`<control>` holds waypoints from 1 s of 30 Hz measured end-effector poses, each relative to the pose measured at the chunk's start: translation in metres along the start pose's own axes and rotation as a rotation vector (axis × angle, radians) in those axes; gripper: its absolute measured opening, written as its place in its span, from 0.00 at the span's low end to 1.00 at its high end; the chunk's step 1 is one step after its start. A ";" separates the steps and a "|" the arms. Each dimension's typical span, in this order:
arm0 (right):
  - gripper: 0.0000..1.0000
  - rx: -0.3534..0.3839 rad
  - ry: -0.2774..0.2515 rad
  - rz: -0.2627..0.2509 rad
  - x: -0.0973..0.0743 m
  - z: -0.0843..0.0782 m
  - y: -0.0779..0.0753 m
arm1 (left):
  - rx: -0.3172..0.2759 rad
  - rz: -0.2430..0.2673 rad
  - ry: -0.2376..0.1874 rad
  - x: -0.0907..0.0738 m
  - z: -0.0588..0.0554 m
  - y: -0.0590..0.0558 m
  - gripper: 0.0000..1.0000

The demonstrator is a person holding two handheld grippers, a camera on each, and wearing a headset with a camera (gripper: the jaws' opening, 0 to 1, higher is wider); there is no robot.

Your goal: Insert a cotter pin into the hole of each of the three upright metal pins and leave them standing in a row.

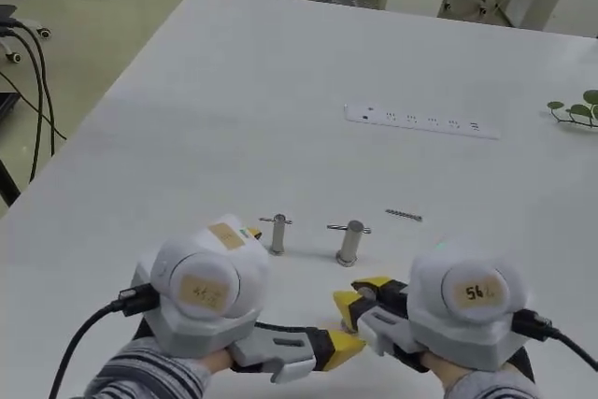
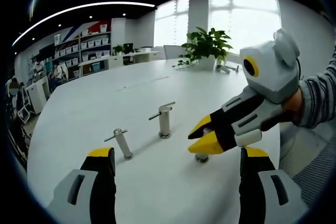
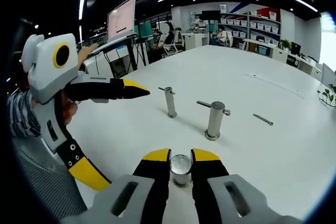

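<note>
The 3rd pin (image 3: 180,167) is held upright on the table (image 1: 280,91) near the 2 fitted pins (image 3: 170,102) (image 3: 214,120), clamped in the right tongs (image 3: 181,158), prob. to steady its hole, while the left tongs (image 2: 177,153) are spread apart & empty, free for the loose cotter (image 3: 262,119) beyond.

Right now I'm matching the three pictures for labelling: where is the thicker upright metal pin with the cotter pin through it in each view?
Head view: thicker metal pin, lower centre.
Left gripper view: just left of centre.
Right gripper view: right of centre, beyond the held pin.
Shared landmark: the slimmer pin standing beside it.
</note>
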State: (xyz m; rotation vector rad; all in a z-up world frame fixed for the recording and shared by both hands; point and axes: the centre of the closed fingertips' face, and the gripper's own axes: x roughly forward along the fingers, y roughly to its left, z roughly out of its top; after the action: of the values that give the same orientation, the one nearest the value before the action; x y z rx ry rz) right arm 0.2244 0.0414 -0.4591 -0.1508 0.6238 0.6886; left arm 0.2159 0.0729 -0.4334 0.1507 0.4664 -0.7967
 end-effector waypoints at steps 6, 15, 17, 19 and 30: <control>0.10 0.004 -0.002 -0.004 0.000 0.000 -0.001 | -0.006 -0.007 0.001 0.000 -0.001 -0.001 0.99; 0.11 -0.002 0.009 0.013 0.001 0.000 0.000 | -0.009 0.002 -0.005 -0.002 0.001 0.001 0.99; 0.11 0.000 0.012 0.018 0.001 0.000 0.000 | -0.011 -0.002 -0.005 -0.002 0.001 0.001 0.99; 0.11 0.007 0.015 0.020 0.002 -0.001 0.000 | -0.010 -0.005 -0.006 -0.001 0.001 0.000 0.99; 0.20 0.028 0.017 0.042 -0.008 0.005 -0.005 | -0.046 -0.006 -0.021 -0.003 0.003 0.002 0.99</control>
State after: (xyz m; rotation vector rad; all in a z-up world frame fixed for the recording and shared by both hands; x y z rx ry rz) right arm 0.2254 0.0346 -0.4511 -0.1179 0.6541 0.7194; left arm 0.2164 0.0752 -0.4298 0.0984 0.4649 -0.7920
